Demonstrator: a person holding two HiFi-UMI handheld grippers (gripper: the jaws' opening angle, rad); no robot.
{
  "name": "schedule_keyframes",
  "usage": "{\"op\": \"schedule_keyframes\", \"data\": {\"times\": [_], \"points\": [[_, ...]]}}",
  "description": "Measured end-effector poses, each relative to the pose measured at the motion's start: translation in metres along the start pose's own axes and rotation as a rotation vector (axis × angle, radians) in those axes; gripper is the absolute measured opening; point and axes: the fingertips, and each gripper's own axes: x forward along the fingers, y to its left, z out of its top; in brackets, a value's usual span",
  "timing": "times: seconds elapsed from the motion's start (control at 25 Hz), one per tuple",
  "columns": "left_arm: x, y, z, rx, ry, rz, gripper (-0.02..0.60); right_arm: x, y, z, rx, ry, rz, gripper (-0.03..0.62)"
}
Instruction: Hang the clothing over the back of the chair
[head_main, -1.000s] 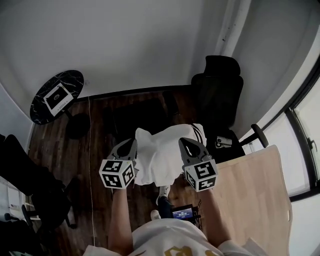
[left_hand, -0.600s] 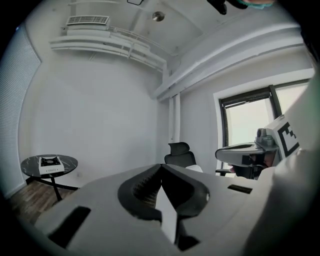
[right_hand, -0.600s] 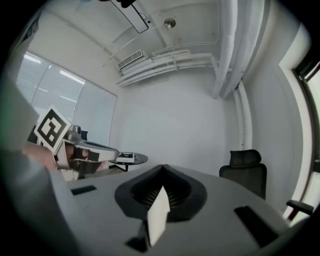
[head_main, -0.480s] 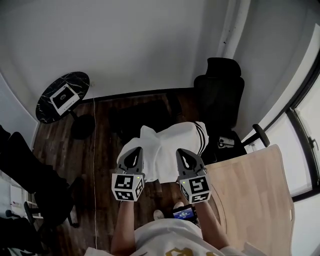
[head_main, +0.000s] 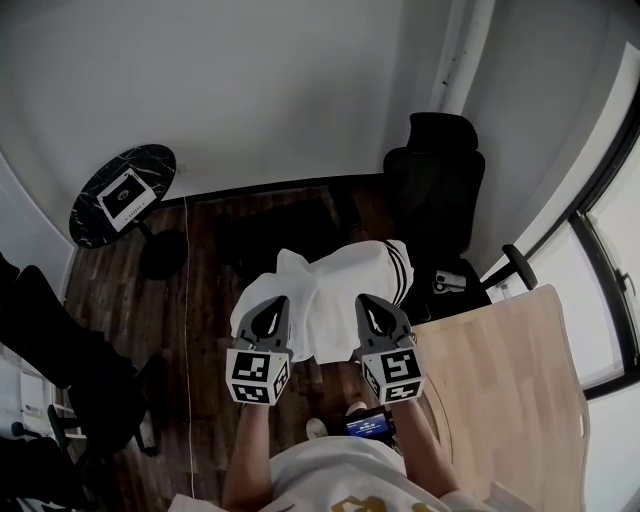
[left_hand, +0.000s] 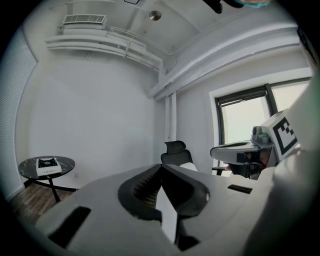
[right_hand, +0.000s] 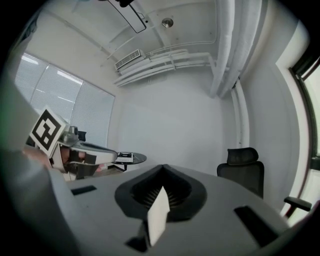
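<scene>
Soft, light white clothing (head_main: 335, 285) sags mid-frame, left gripper (head_main: 270, 306) and right gripper (head_main: 372, 304) jaws clamped on what looks like its near edge, chair (head_main: 437, 190) upper right.

The clothing (head_main: 330, 295) is before the chair (head_main: 440, 190); table (head_main: 120, 195) far left.

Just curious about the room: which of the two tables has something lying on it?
The small round black table by the wall, left: a white square item lies on it. The pale wooden table beside the person looks bare.
</scene>
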Motion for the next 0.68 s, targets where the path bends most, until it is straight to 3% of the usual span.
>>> {"op": "schedule_keyframes", "data": {"times": [0.68], "points": [[0.004, -0.0039, -0.0051, -0.046, 0.004, -0.006, 0.02, -0.0044, -0.008, 0.0029, -0.01, -0.008, 0.013, 0.011]]}}
